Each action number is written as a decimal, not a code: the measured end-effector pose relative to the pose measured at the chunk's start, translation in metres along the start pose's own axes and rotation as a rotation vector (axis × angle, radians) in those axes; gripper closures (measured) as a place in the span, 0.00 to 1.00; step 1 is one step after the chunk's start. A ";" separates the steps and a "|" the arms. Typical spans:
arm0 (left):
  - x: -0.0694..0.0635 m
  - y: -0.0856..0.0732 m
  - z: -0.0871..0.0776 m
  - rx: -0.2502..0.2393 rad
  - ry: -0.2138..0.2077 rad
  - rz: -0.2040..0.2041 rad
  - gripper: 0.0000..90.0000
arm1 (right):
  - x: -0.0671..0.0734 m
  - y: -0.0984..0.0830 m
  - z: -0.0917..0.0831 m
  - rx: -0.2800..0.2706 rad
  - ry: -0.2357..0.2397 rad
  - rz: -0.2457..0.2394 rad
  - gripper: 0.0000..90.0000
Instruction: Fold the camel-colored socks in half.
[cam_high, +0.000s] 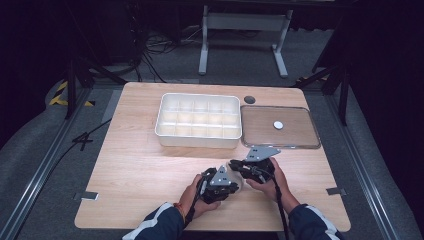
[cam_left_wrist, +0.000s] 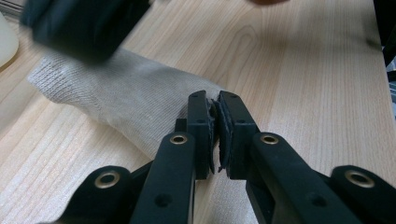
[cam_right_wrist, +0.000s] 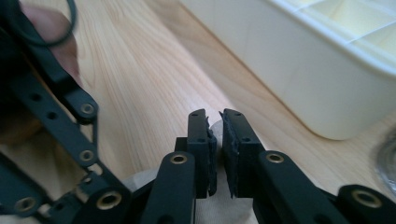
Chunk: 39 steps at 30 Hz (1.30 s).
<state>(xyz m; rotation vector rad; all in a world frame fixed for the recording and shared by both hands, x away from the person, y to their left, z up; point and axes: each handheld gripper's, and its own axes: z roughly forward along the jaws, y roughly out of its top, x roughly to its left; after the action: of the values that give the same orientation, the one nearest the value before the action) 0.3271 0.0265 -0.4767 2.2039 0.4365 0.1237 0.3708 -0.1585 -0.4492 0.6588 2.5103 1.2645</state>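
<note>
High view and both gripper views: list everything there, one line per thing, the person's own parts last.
Table: one, light wood, under everything.
Compartment box: one, white, far centre of the table.
Lid: one, clear, flat to the right of the box.
Round disc: one, white, on the lid.
Sock: one, pale grey knit, lying on the table between the two tongs.
Left tongs: one, black, shut on the sock's edge.
Right tongs: one, black, closed on the sock.
Hands: two, near table edge.
</note>
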 end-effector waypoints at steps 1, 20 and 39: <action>0.000 0.000 0.000 -0.002 -0.003 -0.005 0.93 | 0.000 -0.001 0.006 0.014 0.007 0.001 0.91; 0.002 -0.001 0.000 -0.003 -0.008 -0.006 0.93 | -0.030 -0.014 0.018 0.142 -0.124 0.057 0.92; 0.002 -0.001 0.000 -0.003 -0.011 -0.011 0.93 | 0.002 -0.005 -0.027 0.004 -0.033 0.006 0.88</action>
<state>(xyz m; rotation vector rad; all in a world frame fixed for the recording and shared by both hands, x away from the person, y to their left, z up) 0.3290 0.0279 -0.4773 2.1979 0.4420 0.1061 0.3563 -0.1783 -0.4370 0.6831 2.4862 1.2410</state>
